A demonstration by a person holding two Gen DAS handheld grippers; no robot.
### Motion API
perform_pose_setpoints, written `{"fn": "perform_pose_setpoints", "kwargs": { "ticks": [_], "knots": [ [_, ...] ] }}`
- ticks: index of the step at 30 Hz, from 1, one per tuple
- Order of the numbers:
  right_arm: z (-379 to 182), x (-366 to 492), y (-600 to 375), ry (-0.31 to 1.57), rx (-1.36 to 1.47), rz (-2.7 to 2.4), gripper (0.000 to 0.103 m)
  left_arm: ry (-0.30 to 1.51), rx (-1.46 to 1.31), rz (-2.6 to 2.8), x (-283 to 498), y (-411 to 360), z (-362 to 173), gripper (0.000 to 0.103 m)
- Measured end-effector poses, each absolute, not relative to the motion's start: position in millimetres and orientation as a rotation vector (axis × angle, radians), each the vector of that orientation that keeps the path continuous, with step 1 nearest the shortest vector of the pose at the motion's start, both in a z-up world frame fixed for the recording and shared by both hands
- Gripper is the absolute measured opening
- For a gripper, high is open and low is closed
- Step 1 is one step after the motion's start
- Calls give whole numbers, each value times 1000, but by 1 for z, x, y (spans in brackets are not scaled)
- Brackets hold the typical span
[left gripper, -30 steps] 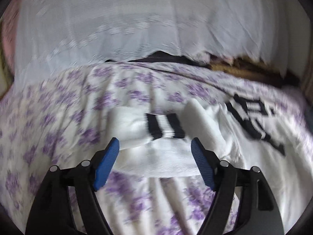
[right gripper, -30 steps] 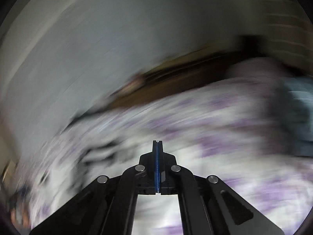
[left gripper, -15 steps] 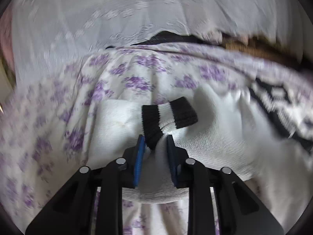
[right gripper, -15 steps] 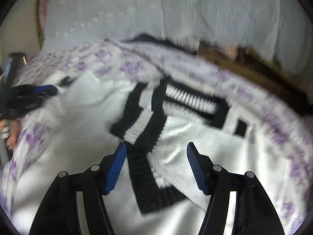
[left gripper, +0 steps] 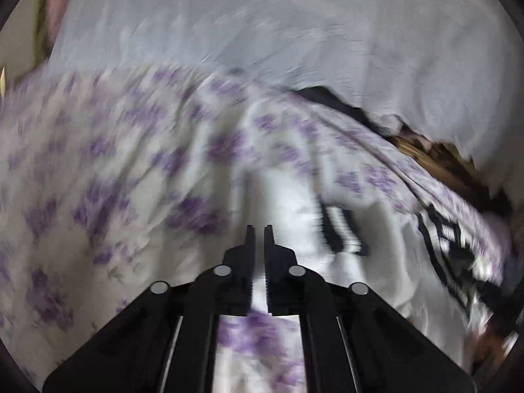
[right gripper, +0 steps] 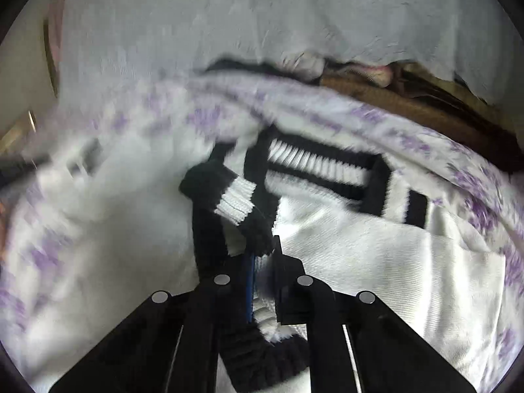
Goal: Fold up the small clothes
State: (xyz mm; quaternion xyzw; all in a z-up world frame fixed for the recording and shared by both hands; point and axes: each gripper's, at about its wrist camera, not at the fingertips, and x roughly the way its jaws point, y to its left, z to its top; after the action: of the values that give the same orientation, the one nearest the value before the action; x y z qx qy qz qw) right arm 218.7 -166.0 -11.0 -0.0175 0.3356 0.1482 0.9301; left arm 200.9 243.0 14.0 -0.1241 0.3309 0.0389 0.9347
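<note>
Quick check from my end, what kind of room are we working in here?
Probably a bedroom: the white knit garment lies on a soft, wrinkled sheet with purple flowers, like a bed, and a pale curtain-like fabric hangs behind it. Blur hides the rest.

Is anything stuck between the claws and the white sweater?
No. The right claw is already shut on the sweater's black-and-white trim, and white knit shows between the left claw's nearly closed fingers.
</note>
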Motion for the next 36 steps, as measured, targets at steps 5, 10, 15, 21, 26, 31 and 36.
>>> {"fn": "perform_pose_setpoints", "kwargs": {
  "ticks": [5,10,15,21,26,31,36],
  "knots": [
    [27,178,-328,515,302,34,9,595,15,100,195,188,26,74],
    [29,121,-472,394,478,-357,9,617,221,73,210,146,15,74],
    [-10,116,-508,441,607,-374,9,692,503,142,234,107,-20,74],
    [-14,120,-510,461,583,-401,11,760,192,106,248,166,-9,18],
    [-31,102,-536,461,720,-441,11,699,-271,-12,218,240,7,16],
    [-40,102,-540,494,737,-460,10,705,-680,-47,210,308,-20,49],
    [-41,93,-541,459,769,-453,11,650,-794,117,198,353,-29,20]
  ]
}}
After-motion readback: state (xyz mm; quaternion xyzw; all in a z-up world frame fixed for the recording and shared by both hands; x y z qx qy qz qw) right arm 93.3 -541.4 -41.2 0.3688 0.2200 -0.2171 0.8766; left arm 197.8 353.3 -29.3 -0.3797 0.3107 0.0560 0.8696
